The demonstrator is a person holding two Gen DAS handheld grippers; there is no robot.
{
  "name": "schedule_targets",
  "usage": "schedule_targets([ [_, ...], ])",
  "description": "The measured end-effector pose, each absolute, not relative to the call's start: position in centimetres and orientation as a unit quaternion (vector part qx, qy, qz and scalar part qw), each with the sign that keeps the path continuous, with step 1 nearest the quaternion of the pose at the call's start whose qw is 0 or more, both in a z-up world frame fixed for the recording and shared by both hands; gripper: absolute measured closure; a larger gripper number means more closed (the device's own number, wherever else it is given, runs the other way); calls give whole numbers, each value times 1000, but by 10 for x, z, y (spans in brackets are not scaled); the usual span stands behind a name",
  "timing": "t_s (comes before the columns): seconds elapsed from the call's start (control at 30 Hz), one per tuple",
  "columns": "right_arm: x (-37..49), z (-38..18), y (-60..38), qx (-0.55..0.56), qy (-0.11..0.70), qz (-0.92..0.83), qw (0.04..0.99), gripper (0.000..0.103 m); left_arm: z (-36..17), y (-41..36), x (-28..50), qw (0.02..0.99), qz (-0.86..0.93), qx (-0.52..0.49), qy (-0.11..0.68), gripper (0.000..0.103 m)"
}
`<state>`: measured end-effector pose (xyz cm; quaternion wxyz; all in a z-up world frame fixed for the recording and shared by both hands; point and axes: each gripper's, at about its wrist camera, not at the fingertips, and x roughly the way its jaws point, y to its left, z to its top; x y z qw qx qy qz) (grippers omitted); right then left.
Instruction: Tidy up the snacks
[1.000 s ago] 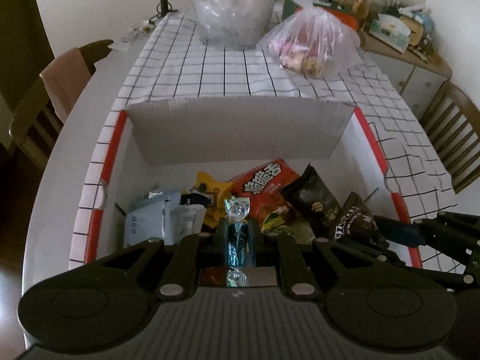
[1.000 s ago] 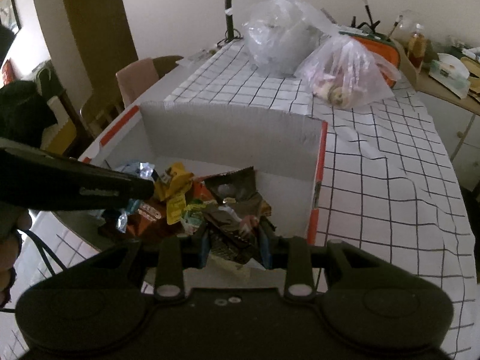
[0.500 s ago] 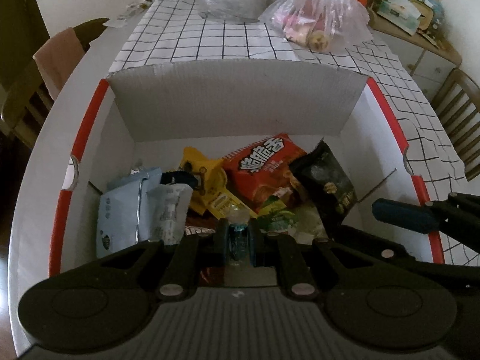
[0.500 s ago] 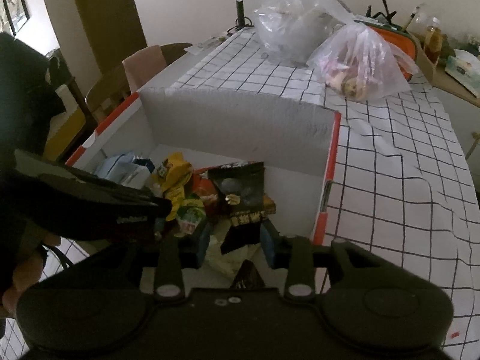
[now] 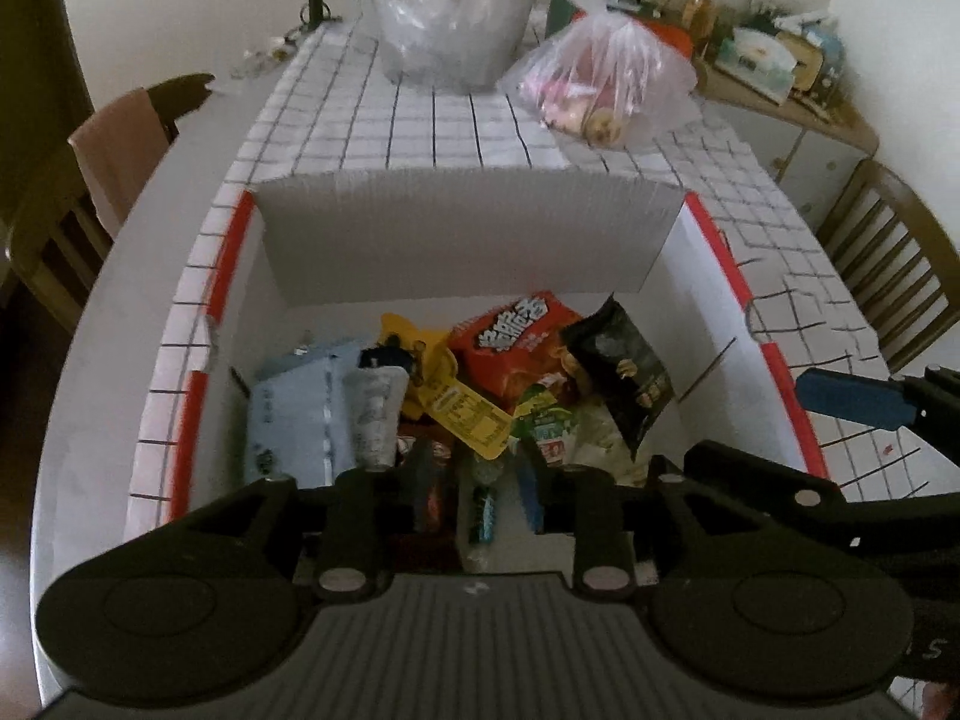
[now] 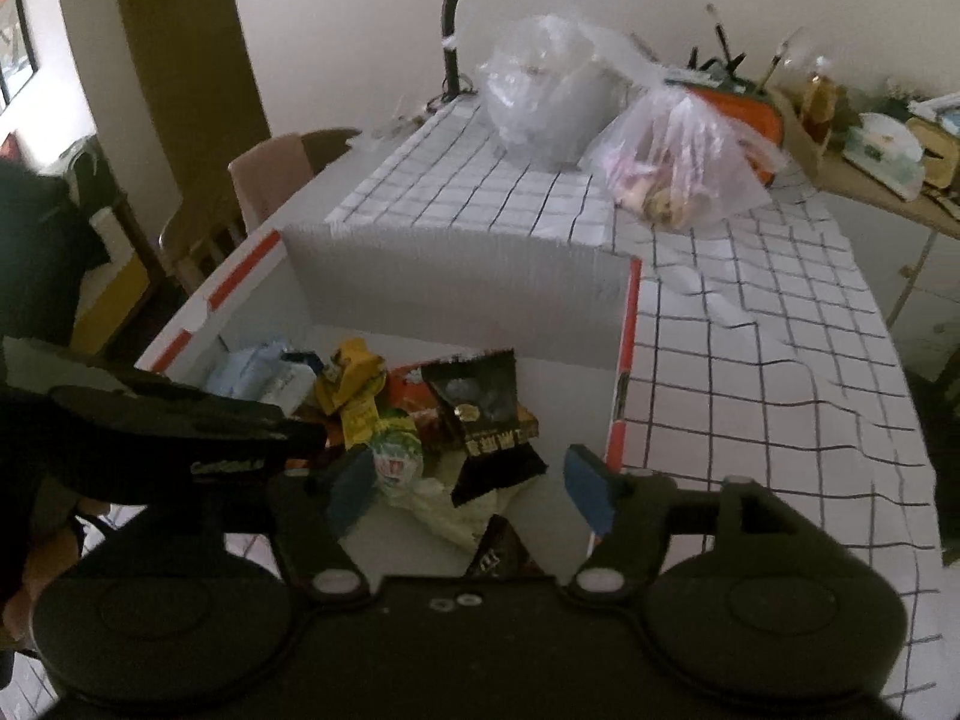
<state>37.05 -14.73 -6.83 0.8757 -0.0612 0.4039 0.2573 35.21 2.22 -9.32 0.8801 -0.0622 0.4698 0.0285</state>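
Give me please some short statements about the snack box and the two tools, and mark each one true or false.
1. The red snack bag lies inside the white box. True.
2. The box is empty. False: it holds many snacks, among them a black packet and a yellow packet.
3. Two clear plastic bags stand on the checked cloth behind the box. True.
4. The right tool is clamped shut on the black packet. False: its jaws are opening and stand apart from the packets below them.
5. The left tool grips the blue pouch. False: its jaws are opening, with a small teal candy loose between them.
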Motion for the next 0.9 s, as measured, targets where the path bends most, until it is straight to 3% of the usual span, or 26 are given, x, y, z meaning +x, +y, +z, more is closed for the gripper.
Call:
schedule_targets([
  [0.1, 361, -58, -145, -54, 395, 251, 882, 23, -82, 26, 341, 887, 25, -56, 457, 63],
  [0.17, 354, -52, -146, -42, 388, 249, 886, 20, -73, 30, 332, 894, 27, -56, 443, 45],
  [0.23, 347, -46, -147, -33, 384, 250, 888, 14, -66, 34, 324, 900, 27, -54, 432, 41],
  [0.37, 333, -35, -147, -25, 367, 247, 896, 4, -56, 37, 312, 905, 28, -51, 422, 37],
  [0.53, 317, -24, -147, -15, 357, 244, 902, 0, -45, 37, 293, 912, 25, -43, 408, 35],
  [0.9, 285, -9, -155, -3, 341, 226, 912, 0, -26, 38, 250, 925, 4, -40, 378, 21],
])
